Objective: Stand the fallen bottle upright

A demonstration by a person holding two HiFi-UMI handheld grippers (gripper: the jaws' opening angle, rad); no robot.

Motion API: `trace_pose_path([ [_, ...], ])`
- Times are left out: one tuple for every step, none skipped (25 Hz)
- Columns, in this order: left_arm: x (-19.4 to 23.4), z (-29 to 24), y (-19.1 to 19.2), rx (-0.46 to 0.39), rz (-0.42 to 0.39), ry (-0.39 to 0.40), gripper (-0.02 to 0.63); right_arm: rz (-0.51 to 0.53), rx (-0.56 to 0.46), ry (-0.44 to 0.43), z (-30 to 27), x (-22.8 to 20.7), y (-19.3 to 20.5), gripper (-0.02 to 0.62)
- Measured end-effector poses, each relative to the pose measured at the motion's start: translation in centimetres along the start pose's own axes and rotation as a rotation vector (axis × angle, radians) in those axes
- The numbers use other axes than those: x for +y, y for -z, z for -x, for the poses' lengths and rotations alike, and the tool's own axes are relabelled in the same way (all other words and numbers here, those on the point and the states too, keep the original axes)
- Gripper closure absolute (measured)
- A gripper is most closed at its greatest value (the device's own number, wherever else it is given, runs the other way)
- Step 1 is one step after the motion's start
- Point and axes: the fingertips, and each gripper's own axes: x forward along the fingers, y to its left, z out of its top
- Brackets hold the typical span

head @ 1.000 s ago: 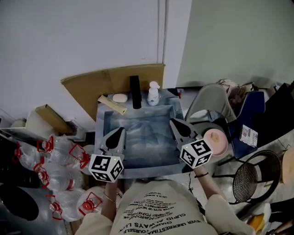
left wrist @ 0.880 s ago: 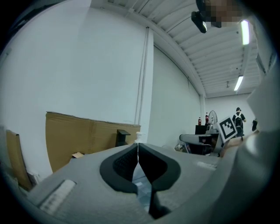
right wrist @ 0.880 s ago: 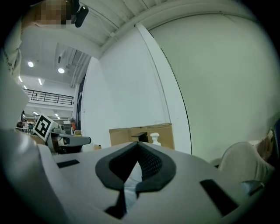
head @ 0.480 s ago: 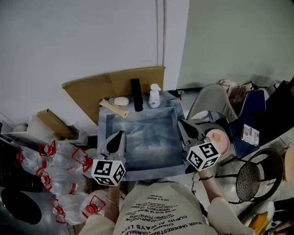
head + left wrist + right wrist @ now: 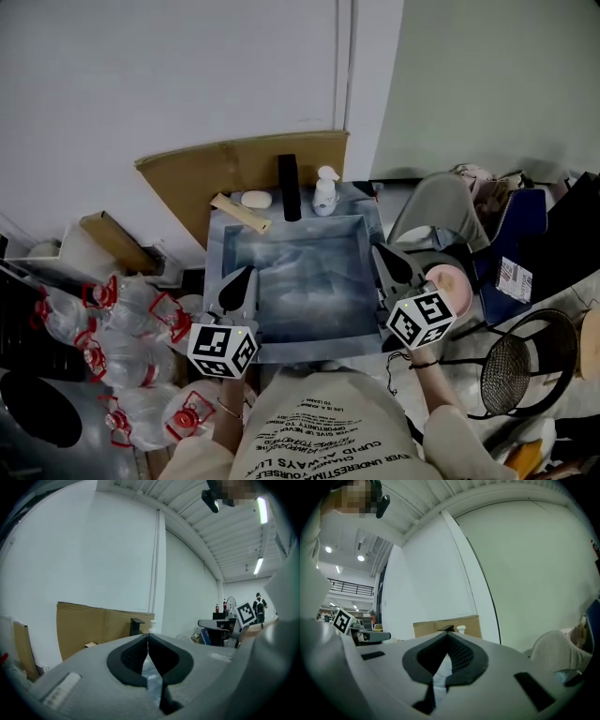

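Bottle (image 5: 325,192), white with a pump top, stands upright at the far edge of the counter (image 5: 291,314), toward its far right corner and well apart from both grippers. Just left of it on the counter's far edge is a black upright block (image 5: 290,187), then a white oval lump (image 5: 255,199) and a tan stick (image 5: 240,214) lying slanted at the far left corner. Left hand-held gripper (image 5: 242,278) is over the counter's near left part, pointing toward the far edge, with its jaws pressed together and nothing between them. Right hand-held gripper (image 5: 382,255) is at the counter's near right edge, also pointing toward the far edge, jaws fully closed and empty. A cardboard sheet (image 5: 216,169) leans on the wall behind the counter. Clear plastic jugs (image 5: 122,328) with red handles are piled on the floor left of the counter. A grey chair (image 5: 433,208) and a pink round dish (image 5: 452,286) are right of the counter, with a black mesh chair (image 5: 511,367) further right.
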Motion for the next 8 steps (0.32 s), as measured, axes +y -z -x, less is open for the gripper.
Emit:
trace_pose_path([
  [0.02,0.09,0.02,0.000,0.000,-0.001,0.581,0.003,0.003,-0.003,0.01,0.11,0.10,0.592],
  [0.03,0.15,0.08,0.001,0.000,-0.002,0.581,0.006,0.006,-0.005,0.05,0.16,0.22,0.592],
  [0.03,0.19,0.15,0.001,0.001,-0.002,0.581,0.006,0.008,-0.006,0.08,0.16,0.35,0.592],
  [0.03,0.19,0.23,0.002,0.002,-0.003,0.581,0.004,0.009,-0.006,0.11,0.15,0.46,0.592],
  [0.05,0.18,0.28,0.004,0.003,-0.003,0.580,0.003,0.011,-0.006,0.12,0.14,0.55,0.592],
  [0.06,0.17,0.31,0.005,0.004,-0.003,0.581,0.005,0.015,-0.007,0.14,0.17,0.62,0.592],
  [0.08,0.15,0.33,0.007,0.005,-0.003,0.581,0.008,0.019,-0.007,0.16,0.22,0.68,0.592],
  [0.09,0.14,0.34,0.008,0.006,-0.002,0.581,0.011,0.023,-0.007,0.19,0.28,0.74,0.592],
])
